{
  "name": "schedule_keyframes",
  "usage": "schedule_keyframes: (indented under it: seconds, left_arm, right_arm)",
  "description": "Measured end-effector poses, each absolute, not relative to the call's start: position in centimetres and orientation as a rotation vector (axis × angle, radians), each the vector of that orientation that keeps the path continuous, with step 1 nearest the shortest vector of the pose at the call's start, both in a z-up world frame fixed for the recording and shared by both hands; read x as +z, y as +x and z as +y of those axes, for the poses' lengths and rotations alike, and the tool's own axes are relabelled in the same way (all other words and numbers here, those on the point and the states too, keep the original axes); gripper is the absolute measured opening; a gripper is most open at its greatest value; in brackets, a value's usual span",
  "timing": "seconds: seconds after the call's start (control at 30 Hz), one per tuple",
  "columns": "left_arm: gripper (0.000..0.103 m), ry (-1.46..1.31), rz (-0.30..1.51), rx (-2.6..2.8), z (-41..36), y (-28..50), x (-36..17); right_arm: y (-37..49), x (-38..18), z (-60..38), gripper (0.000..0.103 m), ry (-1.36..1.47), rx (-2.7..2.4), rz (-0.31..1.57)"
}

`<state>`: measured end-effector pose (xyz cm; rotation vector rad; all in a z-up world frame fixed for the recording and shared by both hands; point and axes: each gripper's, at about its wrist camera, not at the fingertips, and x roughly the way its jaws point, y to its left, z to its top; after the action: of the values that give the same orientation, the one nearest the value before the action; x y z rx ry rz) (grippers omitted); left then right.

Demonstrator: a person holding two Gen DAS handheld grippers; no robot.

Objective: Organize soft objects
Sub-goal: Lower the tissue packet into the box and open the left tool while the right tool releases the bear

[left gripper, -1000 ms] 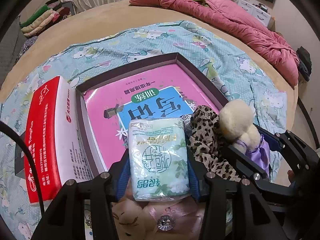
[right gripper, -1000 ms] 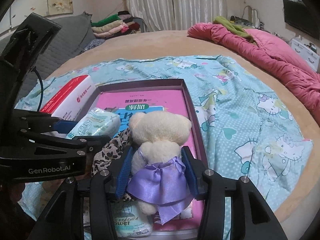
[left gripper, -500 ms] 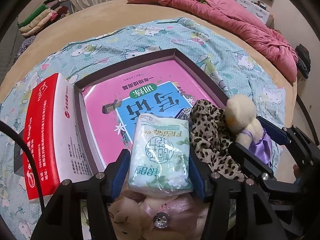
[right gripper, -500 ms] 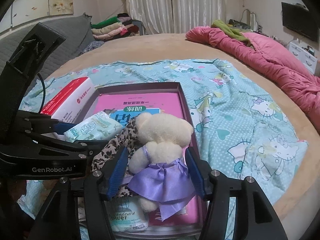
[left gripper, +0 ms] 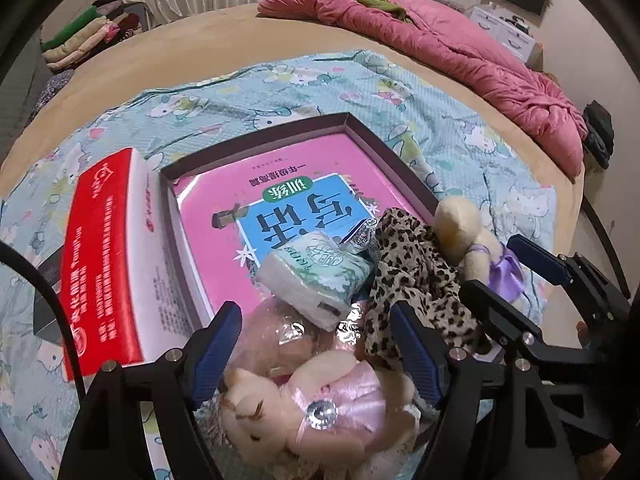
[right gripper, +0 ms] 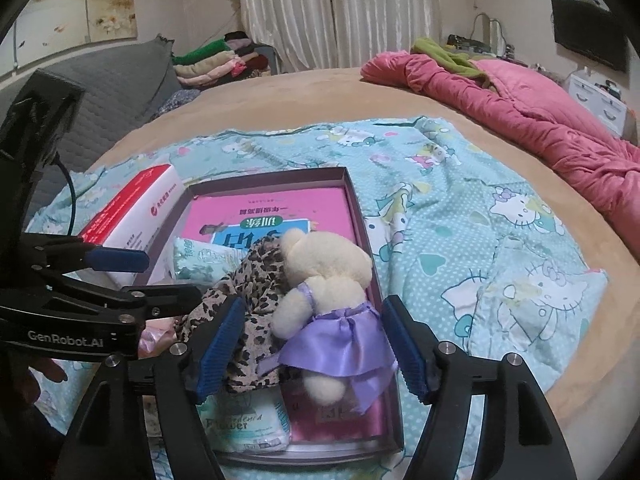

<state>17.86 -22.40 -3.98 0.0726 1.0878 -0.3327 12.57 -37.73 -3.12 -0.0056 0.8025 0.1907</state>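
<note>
**Soft things heaped in the tray's near end**

On the bed, one dark tray holds a pink book and, at its near end, two bears, two tissue packs and one leopard cloth. One green-printed pack lies tilted on the pink-dressed bear. Left gripper gapes, holding nothing. Right gripper also stands apart around the cream, purple-skirted bear. A red box lies left.

A home bedroom is shown: a round bed spread with a cartoon-cat sheet and a pink quilt, folded clothes stacked near white curtains, and a wall-mounted television.
</note>
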Motion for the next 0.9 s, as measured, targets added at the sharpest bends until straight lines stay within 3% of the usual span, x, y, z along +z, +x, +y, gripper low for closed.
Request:
schedule_keyframes:
  seconds: [0.47, 0.9]
  left_arm:
    - [0.086, 0.025, 0.988, -0.285, -19.6, 15.4, -0.1]
    - [0.086, -0.005, 0.930, -0.251, -16.6, 12.8, 2.7]
  right_arm:
    - [11.4, -1.2, -37.9, 0.074, 0.006, 0.150, 0.783]
    - [10.0, 2.3, -36.7, 0.077, 0.046, 0.103, 0.748]
